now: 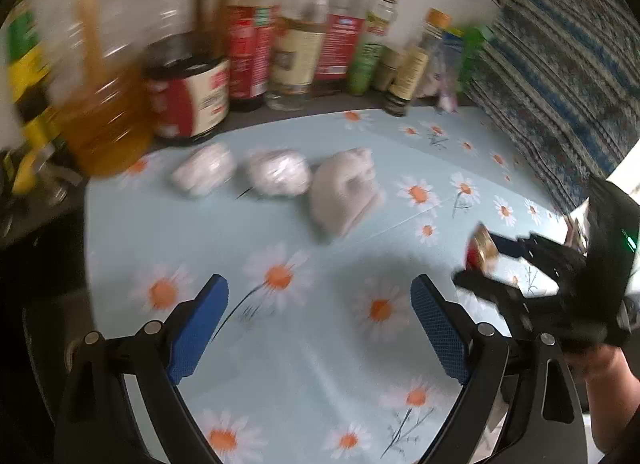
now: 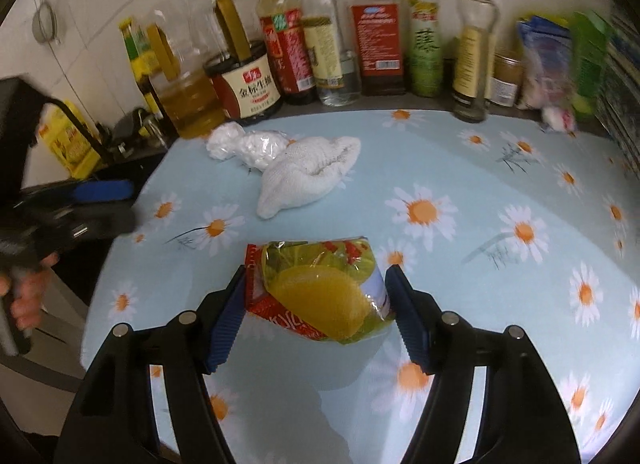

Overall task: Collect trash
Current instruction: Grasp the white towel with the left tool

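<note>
My right gripper (image 2: 316, 284) is shut on a crumpled yellow, green and red snack wrapper (image 2: 320, 292) and holds it above the daisy-print tablecloth (image 2: 480, 184). It also shows at the right of the left wrist view (image 1: 482, 264), with the wrapper (image 1: 482, 250) in its jaws. My left gripper (image 1: 320, 296) is open and empty above the cloth. Ahead of it lie two crumpled white plastic wads (image 1: 204, 170) (image 1: 278, 172) and a white folded cloth (image 1: 344, 190). The wads (image 2: 244, 146) and the cloth (image 2: 308, 174) also show in the right wrist view.
A row of oil, vinegar and sauce bottles (image 2: 340, 32) stands along the back wall. A dark-lidded sauce jar (image 2: 244, 84) and a big oil jug (image 2: 188, 96) stand at the back left. A blue patterned cloth (image 1: 560, 64) hangs at the right. Packets (image 2: 560, 56) sit at the back right.
</note>
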Motion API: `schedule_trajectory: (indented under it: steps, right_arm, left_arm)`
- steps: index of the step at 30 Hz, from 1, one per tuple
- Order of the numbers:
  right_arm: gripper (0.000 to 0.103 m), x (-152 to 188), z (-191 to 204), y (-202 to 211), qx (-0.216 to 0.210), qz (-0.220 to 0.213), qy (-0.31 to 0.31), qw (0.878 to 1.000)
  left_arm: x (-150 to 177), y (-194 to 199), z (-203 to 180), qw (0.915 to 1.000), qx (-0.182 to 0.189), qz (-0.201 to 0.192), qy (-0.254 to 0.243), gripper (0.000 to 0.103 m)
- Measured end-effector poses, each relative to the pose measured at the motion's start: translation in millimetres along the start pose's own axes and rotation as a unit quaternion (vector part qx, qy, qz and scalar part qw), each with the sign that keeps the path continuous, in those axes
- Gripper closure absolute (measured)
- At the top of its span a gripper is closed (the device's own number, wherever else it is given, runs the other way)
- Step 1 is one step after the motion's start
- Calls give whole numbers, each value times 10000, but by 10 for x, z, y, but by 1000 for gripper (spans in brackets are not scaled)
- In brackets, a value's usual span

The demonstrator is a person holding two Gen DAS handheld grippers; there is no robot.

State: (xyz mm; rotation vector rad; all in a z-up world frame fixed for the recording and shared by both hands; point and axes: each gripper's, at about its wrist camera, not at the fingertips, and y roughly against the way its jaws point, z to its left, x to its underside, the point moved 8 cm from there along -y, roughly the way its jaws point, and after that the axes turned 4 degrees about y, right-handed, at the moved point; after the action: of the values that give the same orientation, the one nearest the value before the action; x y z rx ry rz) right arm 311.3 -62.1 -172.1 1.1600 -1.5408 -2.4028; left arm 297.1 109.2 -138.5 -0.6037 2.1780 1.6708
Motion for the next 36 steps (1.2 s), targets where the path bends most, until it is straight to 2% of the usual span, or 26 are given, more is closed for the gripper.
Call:
schedule_trajectory:
  steps: [4, 11, 21, 26, 27, 28, 31, 36]
  right_arm:
    - [35, 181, -77, 185, 92, -89, -290, 9995]
    - [35, 528, -252, 408, 297, -132, -848, 9959]
    - [35, 768, -295, 634, 485, -240, -1226, 9910]
    - [35, 827, -314, 663, 515, -286, -1337, 9893]
    - [35, 832, -315, 653, 509, -279, -1355, 9891]
    - [35, 834, -312, 649, 506, -275, -1353, 9891]
    - [35, 829, -301, 635, 463, -277, -1340, 9895]
    - [35, 821, -280, 605, 400, -267, -1302, 9903]
  left_arm:
    - [-187, -215, -213, 9991, 154, 92, -381, 13]
    - [-376, -510, -446, 9967, 307, 334, -669, 13]
    - [-542, -1033, -530, 9908, -92, 549, -1230, 15]
    - [-614, -1192, -529, 9886, -246, 502, -1395, 15]
    - [-621, -1236, -515, 9883, -264, 511, -1415, 17]
    - [-619, -1259, -513, 9880, -261, 527, -1429, 26]
    - [-618, -1350, -465, 9870, -336, 584, -1457, 41]
    - [-618, -1325, -445, 9880, -239, 506, -1437, 63]
